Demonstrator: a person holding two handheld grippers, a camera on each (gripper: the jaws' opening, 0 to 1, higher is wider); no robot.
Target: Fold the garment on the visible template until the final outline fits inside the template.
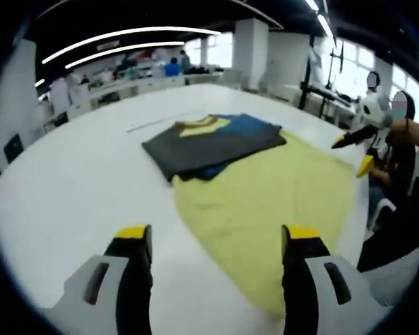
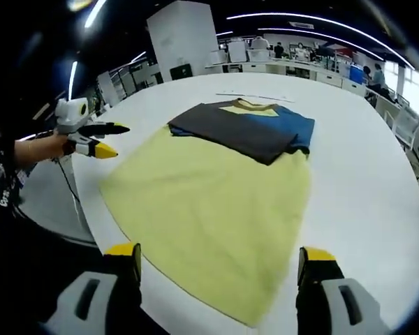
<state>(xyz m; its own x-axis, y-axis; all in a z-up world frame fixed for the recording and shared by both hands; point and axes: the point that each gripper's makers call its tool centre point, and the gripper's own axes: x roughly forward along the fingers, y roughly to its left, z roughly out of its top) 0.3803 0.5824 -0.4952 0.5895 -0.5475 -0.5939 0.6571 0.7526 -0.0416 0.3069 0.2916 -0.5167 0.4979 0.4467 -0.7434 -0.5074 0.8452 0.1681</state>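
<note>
- Left gripper (image 1: pixel 216 241), left gripper view: both yellow-tipped jaws rise from the bottom edge of the frame, set wide apart, with nothing between them. The jaws hang above the white table (image 1: pixel 77 181) and the near corner of the yellow template.
- Right gripper (image 2: pixel 220 264), right gripper view: the jaws stand wide apart at the bottom of the frame and hold nothing. Between them lies the near edge of the yellow template.
- Yellow template (image 2: pixel 209 209): a flat yellow cloth sheet spread on the table, filling the centre of the right gripper view. In the left gripper view it (image 1: pixel 265 202) runs from centre to lower right.
- Garment (image 2: pixel 241 125): folded into a compact block in dark grey, blue and yellow, lying upper centre in the right gripper view. Its near part rests on the far end of the template; its far part lies on bare table. In the left gripper view it (image 1: pixel 213 143) sits just above centre.
- Right gripper seen from the left gripper view (image 1: pixel 359 150): at the right edge, held by a person's hand, jaws apart and empty, off the table edge.
- Left gripper seen from the right gripper view (image 2: pixel 108 139): at the left edge, held by a hand (image 2: pixel 45 148), jaws apart, beside the template's left corner.
- Background: further tables and white columns under long ceiling light strips.
</note>
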